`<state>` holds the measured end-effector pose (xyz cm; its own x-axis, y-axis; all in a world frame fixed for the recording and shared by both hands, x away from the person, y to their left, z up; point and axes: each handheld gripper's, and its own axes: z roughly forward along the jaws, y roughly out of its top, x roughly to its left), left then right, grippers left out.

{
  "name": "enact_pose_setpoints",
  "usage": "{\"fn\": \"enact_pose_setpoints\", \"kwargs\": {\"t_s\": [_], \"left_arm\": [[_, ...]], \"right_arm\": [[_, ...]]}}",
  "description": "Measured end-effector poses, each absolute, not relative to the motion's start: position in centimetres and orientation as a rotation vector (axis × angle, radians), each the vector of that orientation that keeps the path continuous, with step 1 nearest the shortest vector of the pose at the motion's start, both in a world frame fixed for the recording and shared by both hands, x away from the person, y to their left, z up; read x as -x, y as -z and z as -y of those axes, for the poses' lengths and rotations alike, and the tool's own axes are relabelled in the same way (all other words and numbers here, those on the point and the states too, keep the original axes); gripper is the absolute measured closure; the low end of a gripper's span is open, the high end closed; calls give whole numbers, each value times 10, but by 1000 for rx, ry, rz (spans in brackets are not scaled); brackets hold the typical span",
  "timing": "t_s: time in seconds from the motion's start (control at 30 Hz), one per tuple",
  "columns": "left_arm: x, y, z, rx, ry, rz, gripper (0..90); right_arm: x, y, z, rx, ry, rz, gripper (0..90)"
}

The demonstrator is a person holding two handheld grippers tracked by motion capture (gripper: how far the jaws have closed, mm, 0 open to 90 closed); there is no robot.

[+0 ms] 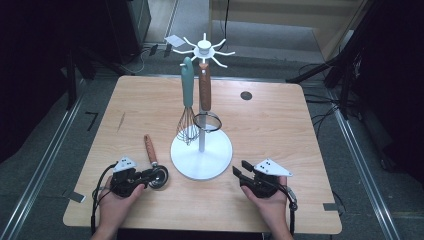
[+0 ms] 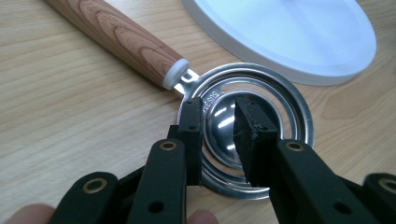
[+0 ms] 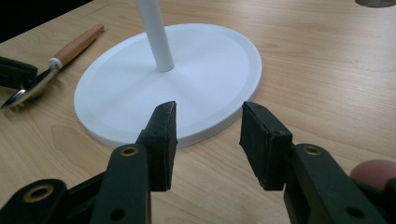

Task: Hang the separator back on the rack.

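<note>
Overhead light falls evenly on the wooden table [image 1: 260, 125], which reads bright against dark, underexposed surroundings; the white stand base [image 1: 201, 154] is near overexposure and casts only a faint, short shadow; the high view is soft and low in detail, with slight bowing at its edges. In the left gripper view, streaks of glare cross the metal strainer bowl [image 2: 224, 126]; near jaws are slightly blurred; wood grain stays sharp.

Each black tool [image 1: 150, 176] has brass rivets, a grey plate and a black cable.
</note>
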<state>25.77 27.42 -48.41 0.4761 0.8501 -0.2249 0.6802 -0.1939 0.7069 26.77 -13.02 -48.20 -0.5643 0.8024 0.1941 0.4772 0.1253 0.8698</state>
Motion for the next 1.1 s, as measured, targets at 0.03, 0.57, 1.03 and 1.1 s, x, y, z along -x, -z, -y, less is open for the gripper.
{"fn": "enact_pose_setpoints", "kwargs": {"t_s": [0.03, 0.57, 1.03, 1.1], "left_arm": [[-256, 484, -271, -1945, -275, -1272, 733], [-236, 485, -224, -2010, -209, -1155, 678], [-238, 473, -245, -1872, -161, -1086, 631], [-240, 472, -254, -1863, -184, -1112, 670]], "right_arm": [[-267, 482, 129, -1239, -1415, -2092, 572], [-254, 481, 98, -1142, -1465, -2178, 571], [-248, 477, 38, -1079, -1579, -2315, 883], [-249, 480, 22, -1058, -1547, -2356, 900]]}}
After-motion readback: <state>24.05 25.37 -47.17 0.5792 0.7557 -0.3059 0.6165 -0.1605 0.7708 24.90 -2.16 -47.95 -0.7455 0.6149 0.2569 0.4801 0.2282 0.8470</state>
